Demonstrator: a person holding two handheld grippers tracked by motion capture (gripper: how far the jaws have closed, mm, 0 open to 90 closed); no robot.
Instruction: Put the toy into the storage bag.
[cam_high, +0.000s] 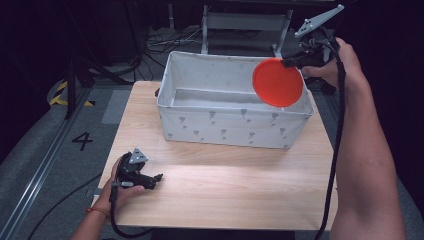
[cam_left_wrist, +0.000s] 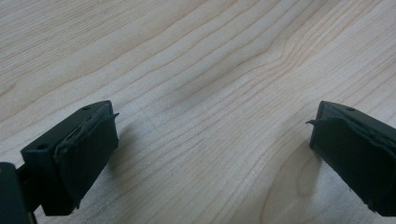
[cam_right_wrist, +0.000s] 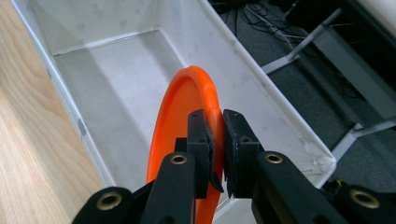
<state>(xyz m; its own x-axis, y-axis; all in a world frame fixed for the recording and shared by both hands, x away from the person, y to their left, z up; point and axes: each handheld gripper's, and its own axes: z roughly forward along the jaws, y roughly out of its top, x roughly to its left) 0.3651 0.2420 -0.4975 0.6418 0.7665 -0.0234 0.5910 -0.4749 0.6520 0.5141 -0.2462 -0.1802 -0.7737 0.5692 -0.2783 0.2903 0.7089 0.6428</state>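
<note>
- The room: dark floor around the counter, with a metal frame at the top centre of the high view and a painted "4" at the left.
- The counter (cam_high: 225, 190): pale wood, bare in the lower half of the high view.
- The bin (cam_high: 220, 127): a white fabric box in the upper middle of the high view, open on top, nothing visible inside.
- The plate (cam_high: 277, 82): orange, round, tilted on edge over the bin's right end at the upper right, so the bin's open inside lies directly below and to its left.
- The right tool (cam_right_wrist: 217, 140): pressed together on the plate's rim, nearer the bin.
- The left tool (cam_high: 150, 180): spread wide, holding nothing, resting low on the counter at the lower left, well apart from the bin.
</note>
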